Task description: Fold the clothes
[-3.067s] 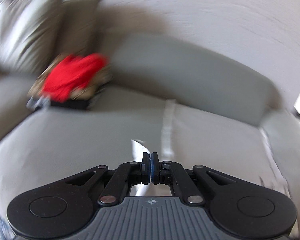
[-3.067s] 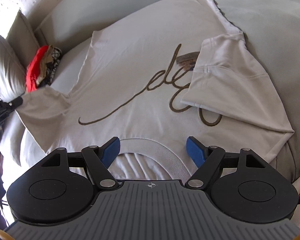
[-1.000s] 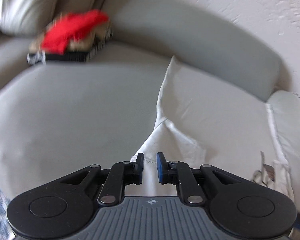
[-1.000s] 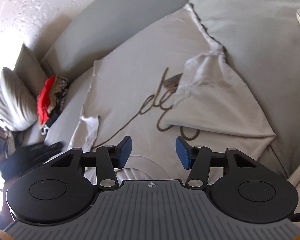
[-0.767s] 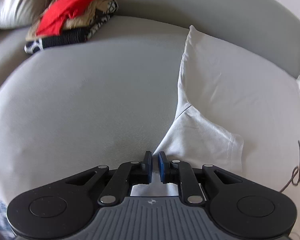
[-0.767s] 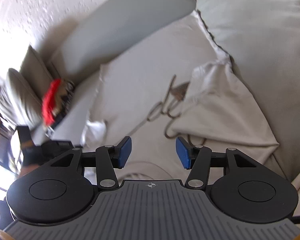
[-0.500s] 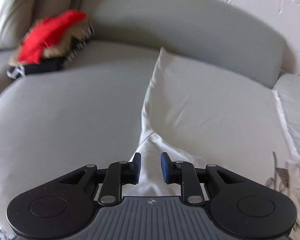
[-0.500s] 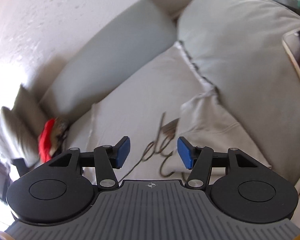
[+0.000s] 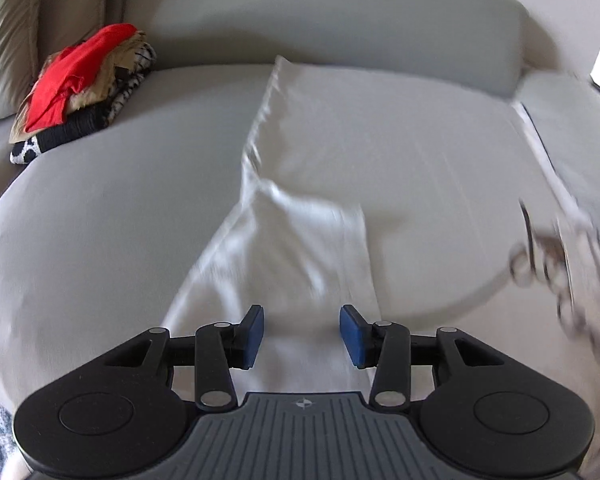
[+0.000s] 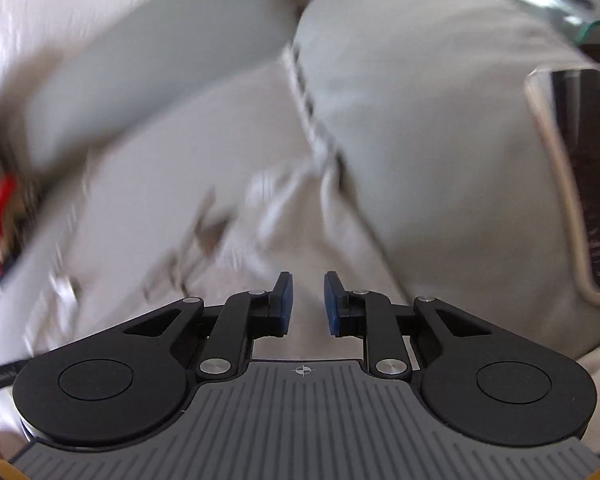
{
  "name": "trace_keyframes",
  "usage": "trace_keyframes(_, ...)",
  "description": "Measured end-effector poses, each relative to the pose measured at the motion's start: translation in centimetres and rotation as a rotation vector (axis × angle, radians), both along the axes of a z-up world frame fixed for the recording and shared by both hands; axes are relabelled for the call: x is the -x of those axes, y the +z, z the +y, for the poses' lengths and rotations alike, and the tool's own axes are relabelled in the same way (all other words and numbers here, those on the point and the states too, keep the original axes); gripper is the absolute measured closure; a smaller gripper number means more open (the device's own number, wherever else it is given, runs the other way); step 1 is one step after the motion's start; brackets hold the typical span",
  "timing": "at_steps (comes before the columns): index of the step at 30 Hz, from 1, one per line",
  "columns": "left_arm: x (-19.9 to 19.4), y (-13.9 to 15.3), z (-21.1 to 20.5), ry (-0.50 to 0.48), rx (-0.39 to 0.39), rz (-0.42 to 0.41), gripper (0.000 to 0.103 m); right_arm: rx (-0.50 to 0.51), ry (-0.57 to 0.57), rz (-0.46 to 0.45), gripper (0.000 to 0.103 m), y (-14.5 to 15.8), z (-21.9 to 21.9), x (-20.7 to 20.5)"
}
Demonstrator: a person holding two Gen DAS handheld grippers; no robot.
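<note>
A cream T-shirt [image 9: 400, 168] with a dark script print [image 9: 548, 256] lies spread on the grey sofa seat [image 9: 112, 208]. Its left sleeve [image 9: 300, 240] lies folded in over the body. My left gripper [image 9: 302, 335] hovers just above that sleeve. Its jaws are opening and nothing is pinched between the blue pads. In the blurred right wrist view my right gripper [image 10: 309, 305] is low over the shirt's folded right side [image 10: 284, 216]. Its jaws are closing, with a gap still between the pads and cloth showing behind the gap.
A pile of folded clothes [image 9: 80, 88] with a red piece on top sits at the back left, next to a pillow [image 9: 4, 40]. The sofa back [image 9: 340, 20] runs behind. A phone in a beige case [image 10: 580, 184] lies on the right cushion [image 10: 420, 100].
The left jaws went from nearly shut at the sleeve's edge to well apart, and the sleeve now lies on the shirt. The right gripper swung right and lower, and its jaws narrowed.
</note>
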State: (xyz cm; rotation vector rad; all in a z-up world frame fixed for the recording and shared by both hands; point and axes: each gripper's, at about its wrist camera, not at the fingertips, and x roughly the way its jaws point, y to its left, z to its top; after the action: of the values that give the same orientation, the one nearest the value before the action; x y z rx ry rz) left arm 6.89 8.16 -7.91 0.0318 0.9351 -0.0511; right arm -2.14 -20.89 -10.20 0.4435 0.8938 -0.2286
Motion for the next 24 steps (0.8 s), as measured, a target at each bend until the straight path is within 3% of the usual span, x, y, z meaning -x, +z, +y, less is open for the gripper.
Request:
trace_keyframes(1,-0.5,-0.7,-0.4,-0.009,-0.020,-0.005,0.061,0.008,0.015,0.046,0.079,-0.7,0.3,-0.1)
trace_keyframes(4,2.7,-0.5,-1.2,-0.018,-0.049,-0.037,0.061,0.093,0.073,0.100,0.077,0.0,1.5,2.2)
trace_keyframes(6,4.6,-0.2,-1.1,-0.040,-0.047,-0.011,0.060,0.087,0.117,0.143,0.073,0.4,1.7,4.0)
trace_keyframes(10,7.7,0.0,-1.4,-0.103,-0.029,0.079,0.062,0.071,0.121,0.137,0.069,1.2,1.8,6.5)
trace_keyframes(14,9.1,1.1,-1.5,-0.091,0.029,-0.001,0.060,0.027,0.152,0.082,0.066,1.9,2.7,7.4)
trace_keyframes(17,8.7,0.3,-2.8,-0.103,0.011,-0.021,0.059,0.040,0.164,0.034,0.065,1.7,4.0,6.8)
trace_keyframes(21,8.7,-1.3,-3.8,-0.116,-0.003,0.058,0.056,0.093,0.176,0.074,0.063,0.3,5.9,7.8)
trace_keyframes(24,9.6,-1.7,-4.3,-0.165,0.010,0.159,0.057,0.045,0.253,0.143,0.066,0.3,6.5,9.8)
